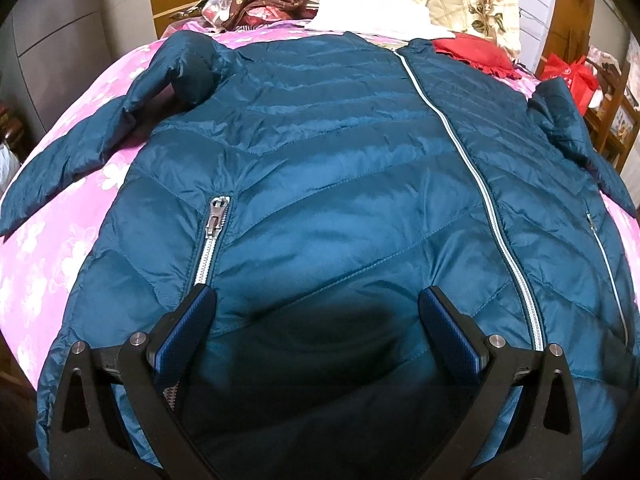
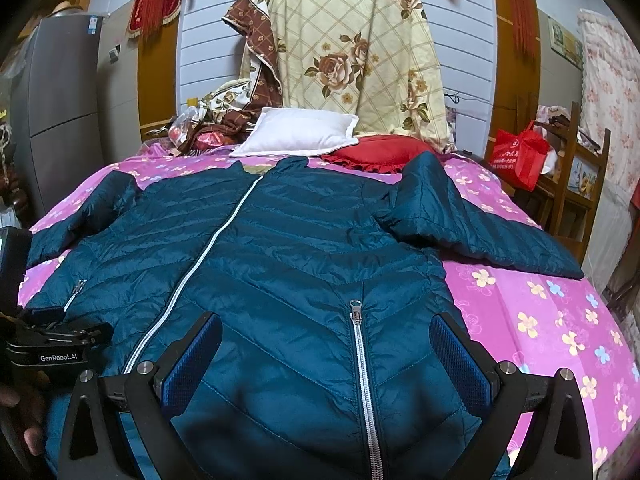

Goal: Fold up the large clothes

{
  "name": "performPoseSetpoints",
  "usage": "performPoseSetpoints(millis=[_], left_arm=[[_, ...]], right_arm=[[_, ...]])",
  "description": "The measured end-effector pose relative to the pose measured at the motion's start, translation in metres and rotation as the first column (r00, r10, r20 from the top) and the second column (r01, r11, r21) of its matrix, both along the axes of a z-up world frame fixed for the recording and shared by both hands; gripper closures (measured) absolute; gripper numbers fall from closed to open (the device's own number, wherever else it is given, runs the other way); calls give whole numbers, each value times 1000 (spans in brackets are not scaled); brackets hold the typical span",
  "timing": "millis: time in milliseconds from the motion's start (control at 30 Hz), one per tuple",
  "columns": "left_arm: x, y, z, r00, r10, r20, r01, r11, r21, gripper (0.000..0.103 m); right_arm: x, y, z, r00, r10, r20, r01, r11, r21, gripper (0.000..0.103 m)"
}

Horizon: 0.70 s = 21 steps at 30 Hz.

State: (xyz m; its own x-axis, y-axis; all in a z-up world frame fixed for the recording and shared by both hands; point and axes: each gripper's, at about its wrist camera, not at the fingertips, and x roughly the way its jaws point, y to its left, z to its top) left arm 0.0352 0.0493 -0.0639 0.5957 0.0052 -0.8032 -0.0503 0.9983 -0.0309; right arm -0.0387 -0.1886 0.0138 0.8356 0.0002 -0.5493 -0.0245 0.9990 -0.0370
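Nearest the left wrist camera, the left gripper [image 1: 316, 308] hangs with its jaws spread wide and nothing between them, low over the hem of the teal puffer jacket [image 1: 320, 184]. Its left pad sits just beside the lower end of the pocket zipper [image 1: 214, 232]. The right gripper [image 2: 326, 344] is likewise wide open and empty, poised over the hem on the other side, with the second pocket zipper [image 2: 362, 380] running down between its fingers.

That jacket lies face up on the bed [image 2: 540, 320], zipped along the pale centre zipper [image 2: 208, 256], collar towards the white pillow [image 2: 296, 132] and red cushion [image 2: 380, 156]. Both sleeves are spread outward; the right sleeve [image 2: 480, 232] angles across the pink flowered cover towards the bed's edge.

No fold appears made yet, so the step in hand looks like a first grasp. To do it well, each gripper should take a matching spot near the hem or side seam, biting enough of the padded cloth that the slick shell does not slip out (puffer fabric is slippery and springs back). Lifting both sides evenly would keep the front zipper straight. Bringing the sleeves in across the chest first would probably give a tidier bundle, and pressing air out along each crease should help the fold stay down.
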Motion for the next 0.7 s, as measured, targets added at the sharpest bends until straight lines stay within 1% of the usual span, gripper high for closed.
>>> performPoseSetpoints(millis=[700], left_arm=[[2, -6, -2, 1000, -4, -5, 4, 1000, 22, 0]], right_arm=[[0, -2, 1, 1000, -3, 2, 3, 1000, -10, 0]])
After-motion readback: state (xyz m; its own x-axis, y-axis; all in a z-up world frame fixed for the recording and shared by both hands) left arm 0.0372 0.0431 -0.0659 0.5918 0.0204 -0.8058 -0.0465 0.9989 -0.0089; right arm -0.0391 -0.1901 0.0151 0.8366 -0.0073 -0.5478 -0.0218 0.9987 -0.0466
